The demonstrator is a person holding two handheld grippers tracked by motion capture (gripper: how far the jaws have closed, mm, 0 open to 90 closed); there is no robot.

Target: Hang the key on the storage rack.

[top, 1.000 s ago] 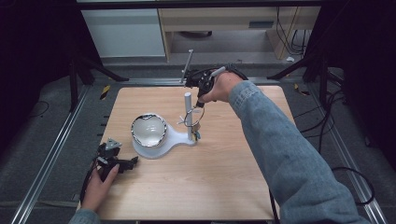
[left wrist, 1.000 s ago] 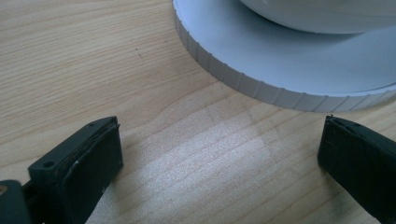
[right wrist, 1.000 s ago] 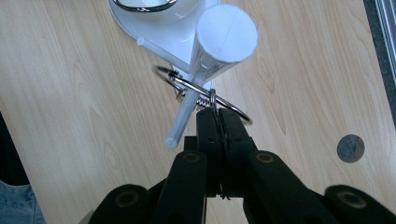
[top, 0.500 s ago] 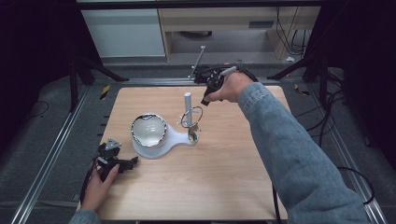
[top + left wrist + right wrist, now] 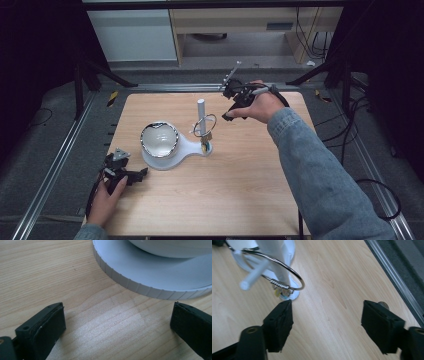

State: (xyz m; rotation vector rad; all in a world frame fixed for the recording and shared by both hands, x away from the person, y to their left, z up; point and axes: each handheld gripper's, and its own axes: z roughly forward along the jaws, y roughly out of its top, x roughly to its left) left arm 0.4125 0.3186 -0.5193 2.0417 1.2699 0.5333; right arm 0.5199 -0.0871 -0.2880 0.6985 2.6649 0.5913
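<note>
The right gripper (image 5: 231, 98) is held raised beyond the white stand (image 5: 176, 148), jaws wide. A thin metal ring (image 5: 277, 270) is hung on its post. The left gripper (image 5: 122, 172) is rested low on pale wood, jaws spread.

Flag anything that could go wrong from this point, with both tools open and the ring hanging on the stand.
1. The metal ring hangs loosely on the white post's peg; a careless return of the right tool could likely knock it off.
2. The left tool rests open beside the white stand's base; pushing forward might shift the stand and the bowl on it.
</note>
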